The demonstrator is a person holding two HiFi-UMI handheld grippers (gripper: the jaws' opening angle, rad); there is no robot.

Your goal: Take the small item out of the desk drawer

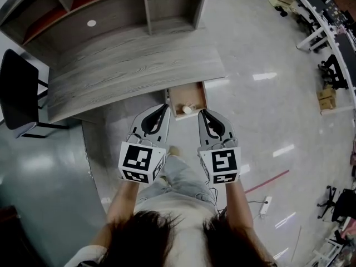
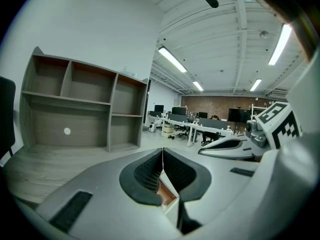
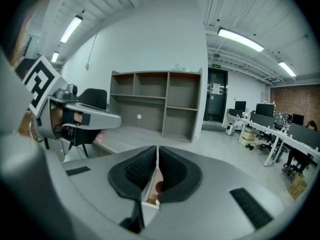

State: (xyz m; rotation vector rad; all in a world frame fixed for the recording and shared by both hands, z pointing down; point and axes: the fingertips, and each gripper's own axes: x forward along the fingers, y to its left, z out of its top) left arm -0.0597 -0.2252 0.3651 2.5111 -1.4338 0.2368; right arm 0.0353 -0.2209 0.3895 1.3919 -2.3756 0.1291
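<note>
The grey wooden desk (image 1: 128, 60) has its small drawer (image 1: 179, 95) pulled open at the front right. A small white round item (image 1: 187, 109) lies inside near the drawer's front. My left gripper (image 1: 166, 107) hovers just left of the drawer, shut and empty. My right gripper (image 1: 201, 113) hovers just right of the drawer front, also shut with nothing held. In the left gripper view the left gripper (image 2: 162, 149) shows its pads meeting, with a bit of the drawer (image 2: 166, 194) below. In the right gripper view the right gripper (image 3: 157, 148) is closed above the drawer (image 3: 151, 190).
A shelf hutch (image 1: 111, 4) stands on the desk's back. A black chair (image 1: 19, 93) is at the desk's left end. Office desks and chairs (image 1: 328, 43) line the right side. A power strip (image 1: 266, 204) and a red strip (image 1: 267, 181) lie on the shiny floor.
</note>
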